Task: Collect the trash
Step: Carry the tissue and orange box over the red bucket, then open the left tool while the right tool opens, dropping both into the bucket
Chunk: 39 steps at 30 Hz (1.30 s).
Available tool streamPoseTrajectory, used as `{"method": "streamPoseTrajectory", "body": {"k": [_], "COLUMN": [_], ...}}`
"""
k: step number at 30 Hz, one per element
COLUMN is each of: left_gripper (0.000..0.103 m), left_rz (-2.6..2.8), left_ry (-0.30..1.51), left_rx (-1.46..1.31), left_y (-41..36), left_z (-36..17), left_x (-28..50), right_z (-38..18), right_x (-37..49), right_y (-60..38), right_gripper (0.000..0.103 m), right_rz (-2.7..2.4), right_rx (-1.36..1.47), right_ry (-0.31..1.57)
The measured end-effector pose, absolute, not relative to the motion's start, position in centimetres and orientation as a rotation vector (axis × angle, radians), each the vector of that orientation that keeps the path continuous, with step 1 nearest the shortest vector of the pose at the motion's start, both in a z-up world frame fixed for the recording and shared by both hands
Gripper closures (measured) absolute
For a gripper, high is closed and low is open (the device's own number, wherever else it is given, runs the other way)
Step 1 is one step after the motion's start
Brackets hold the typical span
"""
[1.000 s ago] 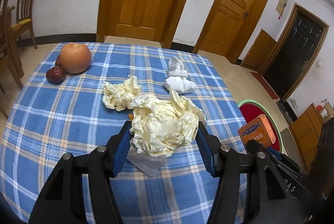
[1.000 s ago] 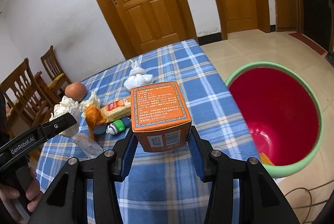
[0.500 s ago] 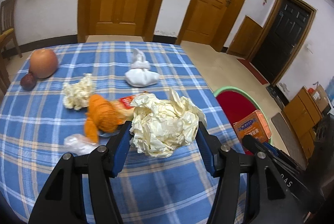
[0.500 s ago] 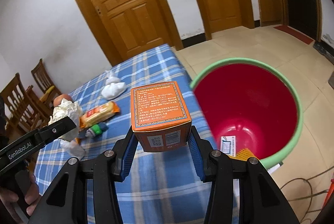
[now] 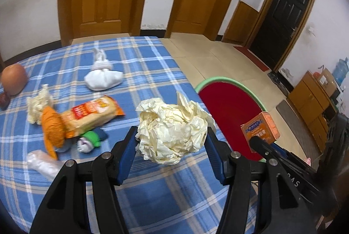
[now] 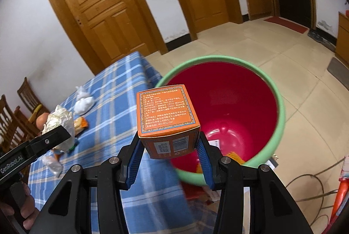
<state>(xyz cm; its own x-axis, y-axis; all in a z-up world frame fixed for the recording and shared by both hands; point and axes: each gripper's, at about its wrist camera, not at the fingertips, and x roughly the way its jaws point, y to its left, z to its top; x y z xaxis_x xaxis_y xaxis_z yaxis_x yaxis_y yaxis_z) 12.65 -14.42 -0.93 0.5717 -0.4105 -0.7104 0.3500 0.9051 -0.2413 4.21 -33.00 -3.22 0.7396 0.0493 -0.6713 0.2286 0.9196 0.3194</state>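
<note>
Worktop under blue plaid cloth, soft woven look. Round bin, green rim, glossy red inside, on the tiled floor just off the worktop's right edge; some paper scraps at its bottom. Right gripper jaws clamped on orange box, cardboard, printed text panel and barcode, held tilted above the bin's near rim. Left gripper jaws closed on crumpled paper ball, cream, thin and wrinkled, held above the worktop near its right edge. Loose on the worktop toward the left edge: knotted white bag, orange snack wrapper, orange crumpled scrap, small cream paper wad, clear plastic scrap, round apple at far left edge.
</note>
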Motion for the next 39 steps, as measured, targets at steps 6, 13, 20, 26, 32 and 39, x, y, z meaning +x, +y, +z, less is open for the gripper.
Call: {"method": "streamPoseTrajectory", "body": {"k": [6, 13, 20, 26, 32, 39], "left_gripper": [0.043, 0.043, 0.043, 0.043, 0.039, 0.029], "left_rz": [-0.478, -0.505, -0.531, -0.568, -0.591, -0.583], "left_ry": [0.869, 0.886, 0.894, 0.889, 0.89, 0.885], "left_rx": [-0.049, -0.02, 0.007, 0.041, 0.069, 0.059], "left_y": [-16.7, -19.0, -21.1, -23.3, -25.4, -25.8], "left_z": [-1.5, -2.1, -2.4, -2.7, -2.9, -2.8], "left_x": [13.3, 13.7, 14.2, 14.7, 15.5, 15.9], "right_z": [-4.2, -5.3, -5.3, -5.1, -5.2, -5.3], "right_x": [4.3, 4.4, 4.0, 3.4, 3.3, 3.0], "right_y": [-35.1, -36.9, -38.0, -38.9, -39.5, -40.1], "right_gripper": [0.054, 0.053, 0.053, 0.053, 0.053, 0.053], "right_rz": [-0.147, -0.18, -0.19, -0.21, -0.224, -0.236], "right_rx": [0.422, 0.45, 0.465, 0.472, 0.484, 0.496], "right_ry": [0.752, 0.772, 0.758, 0.741, 0.736, 0.736]}}
